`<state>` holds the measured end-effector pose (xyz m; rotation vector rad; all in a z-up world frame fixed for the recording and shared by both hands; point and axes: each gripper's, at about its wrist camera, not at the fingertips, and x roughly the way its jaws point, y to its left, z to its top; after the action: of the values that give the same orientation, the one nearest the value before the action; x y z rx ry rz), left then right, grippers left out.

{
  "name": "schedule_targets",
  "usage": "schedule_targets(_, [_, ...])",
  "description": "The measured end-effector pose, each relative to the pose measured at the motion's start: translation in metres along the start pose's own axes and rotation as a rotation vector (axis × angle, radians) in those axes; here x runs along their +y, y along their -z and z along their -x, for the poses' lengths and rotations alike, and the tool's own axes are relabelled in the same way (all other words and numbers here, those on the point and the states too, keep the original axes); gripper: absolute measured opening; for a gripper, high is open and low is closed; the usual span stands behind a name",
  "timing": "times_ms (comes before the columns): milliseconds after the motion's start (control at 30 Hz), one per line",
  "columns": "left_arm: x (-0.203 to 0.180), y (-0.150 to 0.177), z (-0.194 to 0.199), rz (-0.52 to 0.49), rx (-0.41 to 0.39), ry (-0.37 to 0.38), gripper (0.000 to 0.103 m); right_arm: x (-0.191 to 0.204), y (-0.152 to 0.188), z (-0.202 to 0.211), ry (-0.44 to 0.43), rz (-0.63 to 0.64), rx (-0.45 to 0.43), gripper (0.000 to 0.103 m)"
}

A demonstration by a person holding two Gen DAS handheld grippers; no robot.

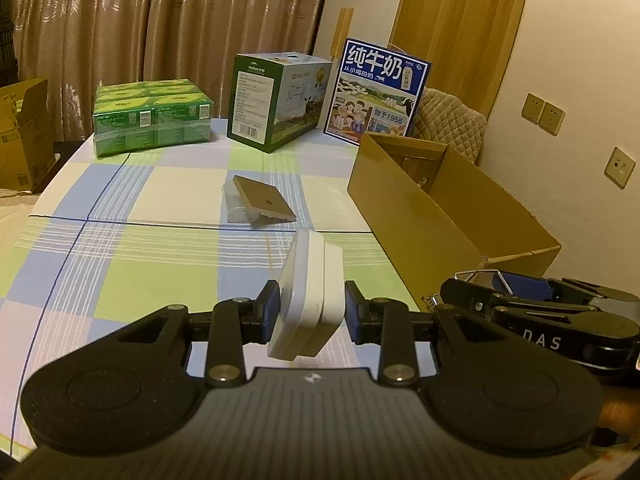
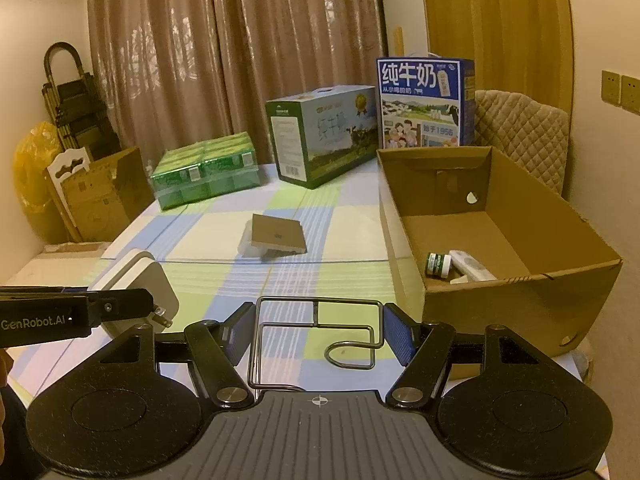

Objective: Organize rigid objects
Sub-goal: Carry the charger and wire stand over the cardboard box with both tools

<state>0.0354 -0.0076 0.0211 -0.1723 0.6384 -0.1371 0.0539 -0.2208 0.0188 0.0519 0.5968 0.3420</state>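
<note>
Between the blue pads of your left gripper (image 1: 311,312), low in the centre of the left wrist view, you hold a white plug adapter (image 1: 310,300); the jaws are closed on its two flat sides and it stands tilted above the checked tablecloth (image 1: 120,240). From the right wrist view the same adapter (image 2: 138,280) appears at the left edge, with its metal prongs pointing toward the lower right. Your right gripper (image 2: 318,334) is in the lower centre of that view, and its jaws are pressed on a bent wire rack (image 2: 314,340), one pad on each side of the wire frame. At the right of the frame stands the open cardboard box (image 2: 520,304), touching the tablecloth; inside it, near the front wall, lie a small green-label bottle (image 2: 437,264) and a white remote (image 2: 470,266), just beside each other. In the middle of the cloth lies a brown flat panel (image 2: 276,236) on something white. Farther back stand a green pack (image 2: 206,168), a green carton (image 2: 320,136) and a blue milk carton (image 2: 424,104).
</note>
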Motion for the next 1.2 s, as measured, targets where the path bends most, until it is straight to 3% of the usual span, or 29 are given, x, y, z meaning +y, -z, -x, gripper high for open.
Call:
schedule_targets(567, [-0.043,-0.022,-0.014,-0.041,-0.005,0.088,0.029,-0.033,-0.025,0.030,0.046,-0.003,-0.066,0.065])
schedule_targets(867, [-0.100,-0.054,-0.039,-0.084,-0.019,0.191,0.029,-0.092,-0.055,0.033,0.134,0.012,-0.101,0.065])
schedule_targets(1200, [-0.149,-0.072,-0.092,-0.102,0.026,0.259,0.029,-0.157,-0.078,0.013,0.166,-0.059,-0.087,0.065])
